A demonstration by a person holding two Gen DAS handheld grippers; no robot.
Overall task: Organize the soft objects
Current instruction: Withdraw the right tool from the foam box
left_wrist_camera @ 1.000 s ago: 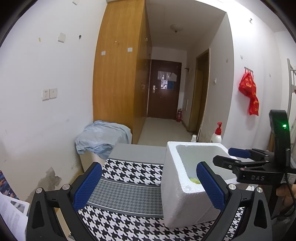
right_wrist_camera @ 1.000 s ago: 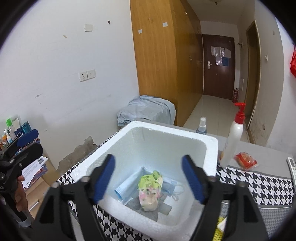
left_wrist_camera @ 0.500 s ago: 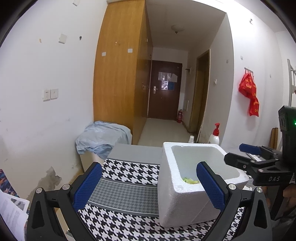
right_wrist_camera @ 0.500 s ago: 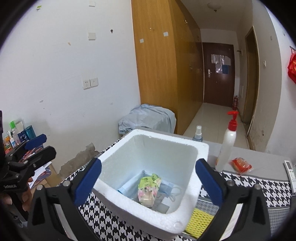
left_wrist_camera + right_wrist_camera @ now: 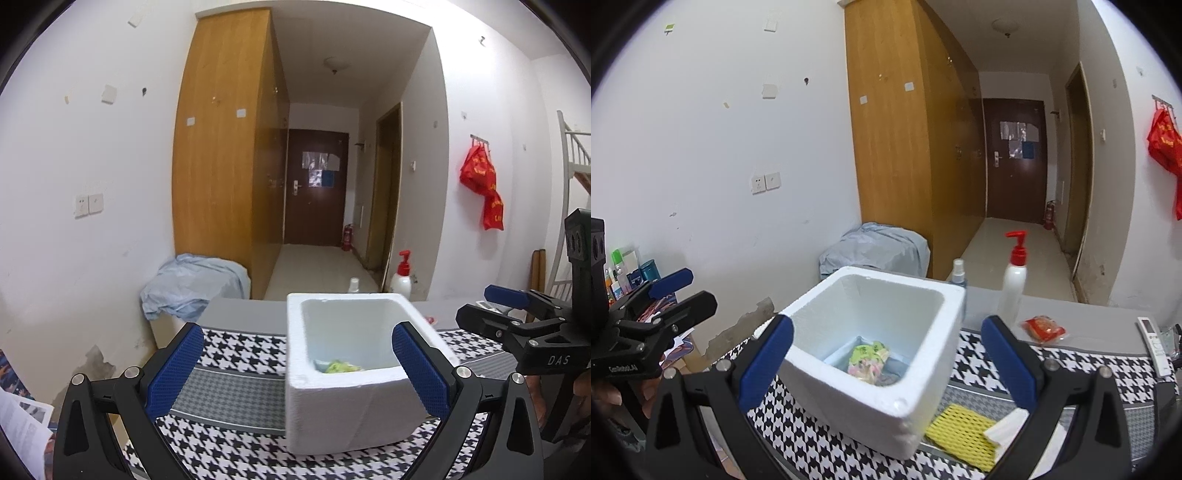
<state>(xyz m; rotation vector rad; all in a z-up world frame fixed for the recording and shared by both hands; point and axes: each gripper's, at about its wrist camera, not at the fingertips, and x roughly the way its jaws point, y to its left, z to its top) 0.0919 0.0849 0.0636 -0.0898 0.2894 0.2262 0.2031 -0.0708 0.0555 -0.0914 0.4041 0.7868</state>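
While both grippers hang back from the table with nothing in them, the foam box [image 5: 875,354] sits on the checked cloth [image 5: 1052,365] with part of the job already inside it: a crumpled green and pink packet [image 5: 868,357] lies on the bottom, resting on what looks like pale blue sheets or masks, though I can't make those out clearly. The right gripper [image 5: 886,360] has just been opening and now stands at its widest, with nothing pressed between the blue pads; the box only shows through the gap. The left gripper [image 5: 295,373] is spread wide too, empty, and its view over the box rim catches just a sliver of the green packet [image 5: 341,366]. Still outside the box are a yellow mesh pad [image 5: 962,430] and something white [image 5: 1006,426] touching it, both lying on the cloth right against the near corner of the box. A red packet [image 5: 1043,328] sits further off on the grey tabletop, near the pump bottle [image 5: 1014,280]. If those count as soft things, I'd say the sorting is roughly midway, with the yellow pad the handiest next pick for the right gripper. The bottle, the little spray bottle [image 5: 958,271] and the remote [image 5: 1154,341] look like they stay put.
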